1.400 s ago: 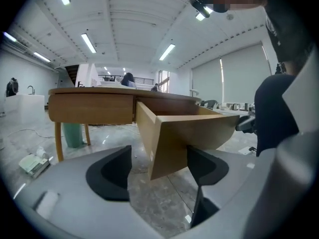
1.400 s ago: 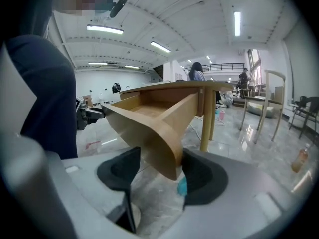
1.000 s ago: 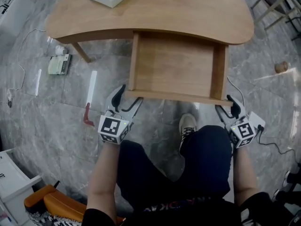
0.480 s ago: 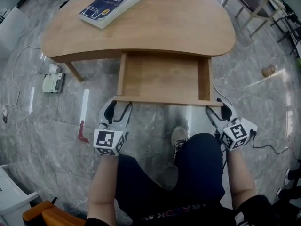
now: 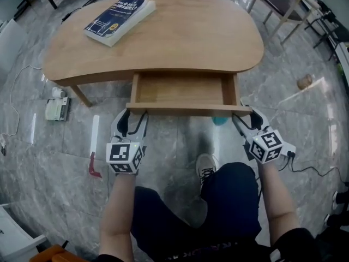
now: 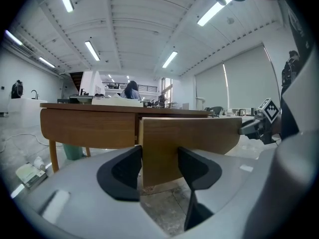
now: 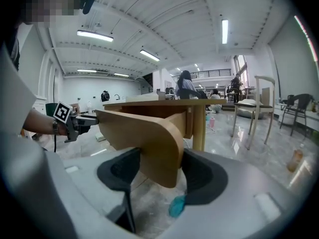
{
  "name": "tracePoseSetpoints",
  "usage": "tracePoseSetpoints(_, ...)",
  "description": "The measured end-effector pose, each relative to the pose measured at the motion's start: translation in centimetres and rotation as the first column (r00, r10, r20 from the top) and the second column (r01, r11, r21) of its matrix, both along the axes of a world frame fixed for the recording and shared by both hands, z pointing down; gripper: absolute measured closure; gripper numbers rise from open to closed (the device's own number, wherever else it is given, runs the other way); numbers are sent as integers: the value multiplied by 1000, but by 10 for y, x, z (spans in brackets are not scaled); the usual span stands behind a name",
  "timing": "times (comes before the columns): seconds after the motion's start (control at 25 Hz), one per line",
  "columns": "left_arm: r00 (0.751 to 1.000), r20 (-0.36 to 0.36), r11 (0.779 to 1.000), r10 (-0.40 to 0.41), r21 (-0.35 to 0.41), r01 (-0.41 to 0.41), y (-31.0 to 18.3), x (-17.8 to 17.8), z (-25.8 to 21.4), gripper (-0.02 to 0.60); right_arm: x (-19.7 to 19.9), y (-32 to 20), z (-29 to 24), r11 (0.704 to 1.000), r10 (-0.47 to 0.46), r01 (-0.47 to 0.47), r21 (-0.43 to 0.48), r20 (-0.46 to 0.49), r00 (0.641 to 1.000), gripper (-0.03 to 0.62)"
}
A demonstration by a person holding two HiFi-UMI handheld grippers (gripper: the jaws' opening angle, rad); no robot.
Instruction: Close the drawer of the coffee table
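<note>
The closing push is under way: the drawer (image 5: 185, 89) is hanging partly out from under the counter (image 5: 191, 31), its wooden inside showing, so the job is looking perhaps half done. A blue book (image 5: 119, 12) is lying on the far left of the counter, clear of the work.

The left hand-held gripper (image 5: 136, 113) is sitting at the left end of the drawer front (image 5: 188, 110). Its jaws have just been closing, and its own view is showing that end of the panel between them, with the pads appearing to be pressing on it. The right hand-held gripper (image 5: 244, 116) is doing the same at the right end, the rounded corner of the panel filling the gap between its jaws, so it too is looking clenched on the wood.

The drawer is lying straight ahead of both hand-held grippers, between them and the counter's apron. The next move is calling for an even, level push from both ends together, since uneven pressure is likely to skew the drawer on its runners, and for letting go before the front is meeting the apron.
</note>
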State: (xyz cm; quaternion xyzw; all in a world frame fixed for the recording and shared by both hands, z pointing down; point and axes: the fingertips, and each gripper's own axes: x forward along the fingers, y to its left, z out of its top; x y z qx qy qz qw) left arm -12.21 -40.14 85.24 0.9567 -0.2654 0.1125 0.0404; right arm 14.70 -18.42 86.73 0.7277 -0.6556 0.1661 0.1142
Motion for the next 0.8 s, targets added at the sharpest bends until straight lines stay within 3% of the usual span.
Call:
tracePoseSetpoints(0.48, 999, 15, 998, -52, -23, 52, -45, 38, 1, 348, 43, -48, 0, 1000, 25, -25, 1, 2, 1000, 338)
tracePoseSetpoints(0.8, 996, 30, 996, -88, -26, 89, -71, 65, 1, 350, 73, -76, 1, 993, 115, -116, 9, 54, 992, 330)
